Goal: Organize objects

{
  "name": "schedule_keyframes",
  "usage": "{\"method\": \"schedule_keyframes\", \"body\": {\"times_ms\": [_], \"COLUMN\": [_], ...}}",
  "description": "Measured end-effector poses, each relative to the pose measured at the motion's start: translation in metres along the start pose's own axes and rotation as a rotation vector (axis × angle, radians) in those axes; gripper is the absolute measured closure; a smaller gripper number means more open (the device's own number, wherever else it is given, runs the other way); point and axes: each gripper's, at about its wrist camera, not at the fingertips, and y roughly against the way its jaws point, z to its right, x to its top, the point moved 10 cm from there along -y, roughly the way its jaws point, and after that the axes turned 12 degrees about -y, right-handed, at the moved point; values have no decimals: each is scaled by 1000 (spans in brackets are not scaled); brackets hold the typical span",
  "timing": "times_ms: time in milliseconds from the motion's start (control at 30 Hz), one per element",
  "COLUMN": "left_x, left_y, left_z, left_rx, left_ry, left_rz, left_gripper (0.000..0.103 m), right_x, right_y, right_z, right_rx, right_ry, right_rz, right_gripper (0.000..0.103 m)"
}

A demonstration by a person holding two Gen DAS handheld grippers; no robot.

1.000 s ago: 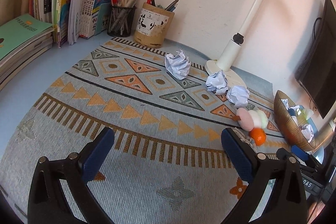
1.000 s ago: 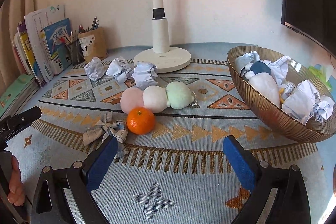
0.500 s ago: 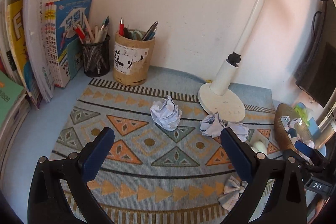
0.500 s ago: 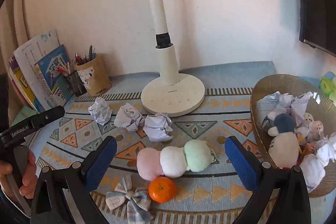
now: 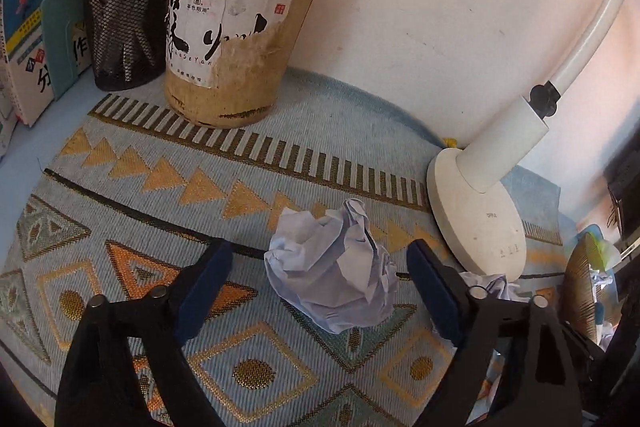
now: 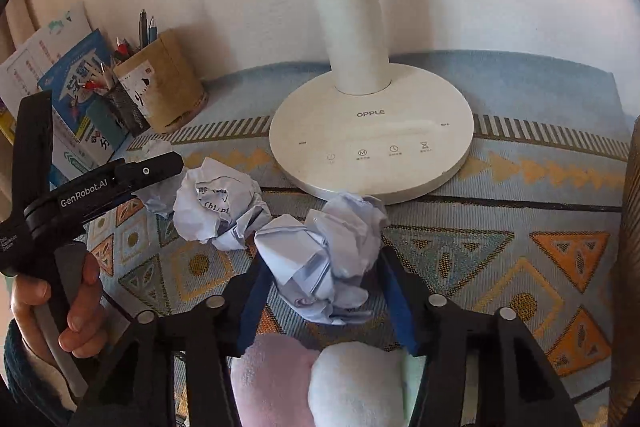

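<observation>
Left gripper [image 5: 320,267] spreads around one paper ball [image 5: 332,275]; right gripper [image 6: 320,291] pinches another crumpled ball [image 6: 320,259], a third ball [image 6: 214,209] beside.

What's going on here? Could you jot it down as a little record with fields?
Setting: patterned mat against a white wall
Left gripper: open, pads either side of a crumpled paper ball, not pressing it
Right gripper: narrowed around another paper wad, pads at its sides
Third paper ball: loose on the mat
Nearby: white lamp base, tan pen holder, mesh pen cup
</observation>
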Motion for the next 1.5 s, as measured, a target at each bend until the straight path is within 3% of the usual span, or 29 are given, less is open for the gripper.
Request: {"method": "schedule_keyframes", "body": {"times_ms": [33,67,133,333,500,567,667,733,900,1033,1300,1500], "left_x": [1,0,2,6,-27,-43,-70,-88,-127,-137,-139,-138], "left_y": [1,2,8,54,109,125,147,156,151,145,142,141], "left_z": [0,3,3,23,67,82,98,109,132,138,124,124], "left_rx": [17,-21,-28,-14,-115,-134,-164,-139,-130,-76,-107,-103], "left_ry": [-12,-9,2,-69,-167,-180,-178,-189,-210,-249,-167,-166], "left_rz": [7,9,26,102,93,87,107,129,131,127,118,117], "left_gripper": [43,53,60,61,61,61,61,61,61,60,57,57], "right_x": [2,4,8,13,-29,-50,-83,-102,-135,-142,-140,-138], "right_y": [4,8,19,76,135,152,163,167,167,158,146,148], "right_z": [2,3,5,8,-4,-1,14,23,50,67,71,72], "right_rx": [-7,-14,-2,39,56,26,-17,-15,-93,-141,-174,-169], "right_ry": [0,0,-6,-51,46,101,115,103,105,79,66,58], "right_rz": [18,39,87,208,259,283,259,238,194,167,135,142], "right_gripper": [53,53,53,53,53,53,53,53,53,53,51,38]}}
